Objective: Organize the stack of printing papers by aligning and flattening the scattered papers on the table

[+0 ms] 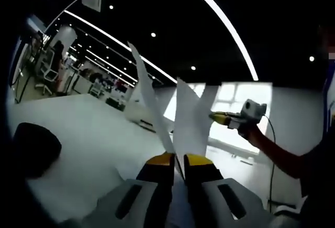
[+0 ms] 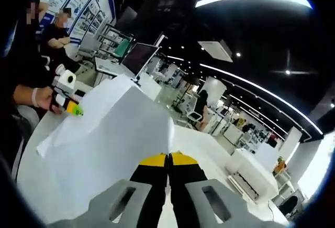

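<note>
Both tongs are pinched closed on the papers [image 2: 112, 133], which are lifted off the white worktop [image 1: 78, 128] and held up between them: the left tongs [image 1: 178, 161] grip one edge, with sheets splaying upward, and the right tongs [image 2: 168, 157] grip the opposite edge. The bundle looks gathered but not squared, its edges fanned apart. Still left, by my reckoning: tapping the edges even, laying the stack down, and flattening it.
</note>
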The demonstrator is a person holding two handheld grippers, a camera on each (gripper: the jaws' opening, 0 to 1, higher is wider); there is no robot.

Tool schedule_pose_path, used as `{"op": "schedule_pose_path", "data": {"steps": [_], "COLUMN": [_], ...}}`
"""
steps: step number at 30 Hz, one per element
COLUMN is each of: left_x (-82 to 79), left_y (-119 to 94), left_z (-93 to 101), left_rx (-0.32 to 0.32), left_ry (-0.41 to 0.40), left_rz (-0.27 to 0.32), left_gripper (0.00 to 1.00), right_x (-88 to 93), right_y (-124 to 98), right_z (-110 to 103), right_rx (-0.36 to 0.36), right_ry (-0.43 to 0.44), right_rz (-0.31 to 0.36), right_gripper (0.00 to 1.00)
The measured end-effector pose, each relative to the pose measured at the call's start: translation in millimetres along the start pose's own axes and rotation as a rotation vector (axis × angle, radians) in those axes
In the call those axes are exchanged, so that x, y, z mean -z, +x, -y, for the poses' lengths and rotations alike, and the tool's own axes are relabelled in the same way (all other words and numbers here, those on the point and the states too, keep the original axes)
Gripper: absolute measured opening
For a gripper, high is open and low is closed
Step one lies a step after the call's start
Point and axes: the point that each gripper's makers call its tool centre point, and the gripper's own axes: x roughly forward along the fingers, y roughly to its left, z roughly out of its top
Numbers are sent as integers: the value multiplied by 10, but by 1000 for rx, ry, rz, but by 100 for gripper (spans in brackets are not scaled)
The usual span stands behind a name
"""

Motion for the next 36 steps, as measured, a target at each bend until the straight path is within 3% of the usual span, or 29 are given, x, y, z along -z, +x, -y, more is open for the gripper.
{"op": "schedule_pose_path", "data": {"steps": [16,36], "left_x": [4,0], "left_y": [-4,7], "left_z": [24,7], "left_rx": [4,0], "left_ry": [0,-8], "left_rz": [0,-4], "left_gripper": [13,15], "right_x": [-255,-421], "right_y": [232,423], "right_z": [-164,-306], "right_rx": [-34,-70], "right_ry": [8,20], "right_rz": [47,79], "right_gripper": [0,0]}}
